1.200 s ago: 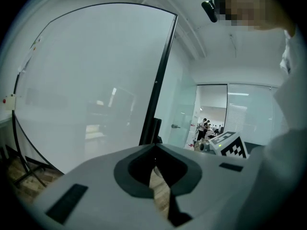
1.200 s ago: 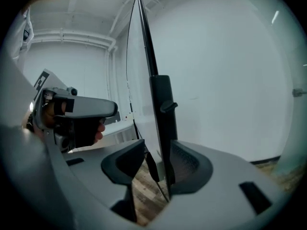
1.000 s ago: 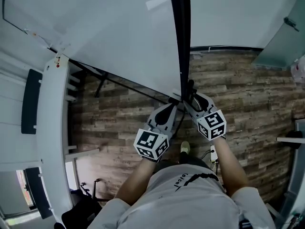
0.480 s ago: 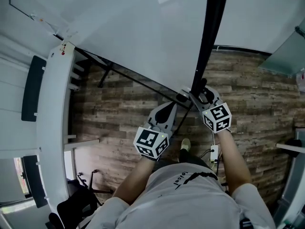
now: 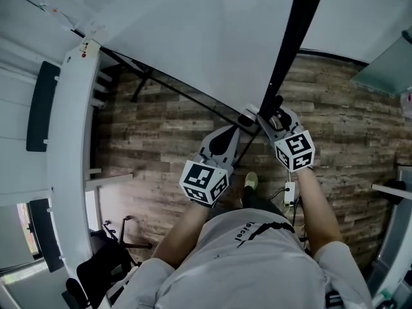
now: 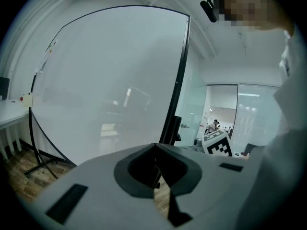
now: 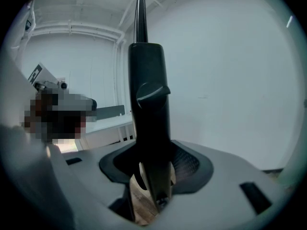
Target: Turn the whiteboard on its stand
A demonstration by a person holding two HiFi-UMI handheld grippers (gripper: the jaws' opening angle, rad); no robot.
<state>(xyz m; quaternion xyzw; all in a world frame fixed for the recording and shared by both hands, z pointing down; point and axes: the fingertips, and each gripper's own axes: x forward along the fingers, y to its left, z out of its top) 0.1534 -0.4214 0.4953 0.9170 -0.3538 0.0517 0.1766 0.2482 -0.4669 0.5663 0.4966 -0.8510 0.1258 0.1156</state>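
Right in front of the person, the whiteboard [image 5: 193, 37] fills the top of the head view. It sits on its stand [image 5: 143, 85], whose dark legs poke out underneath on the left. Its black side edge [image 5: 293, 44] runs down almost straight toward the person, so the board looks swung at an angle rather than facing them flat.

The right gripper [image 5: 269, 112] is doing the work. It's clamped on the low end of that black edge, and the right gripper view shows the dark bar pinched squarely between the jaws. The left gripper [image 5: 226, 139] sits just beside it, under the board's bottom corner. Its jaws are pressed together with nothing in them, and only a sliver of floor shows through, so it's basically along for the ride.

My read is that the turn is underway but not finished. The grip is set and the board is angled, but I'd guess it has more to swing before letting go. I can't tell from this how far round it's meant to end up.

Around all that there's wood floor [image 5: 167, 153], and a long white desk [image 5: 67, 172] runs down the left side, near the board's far end.
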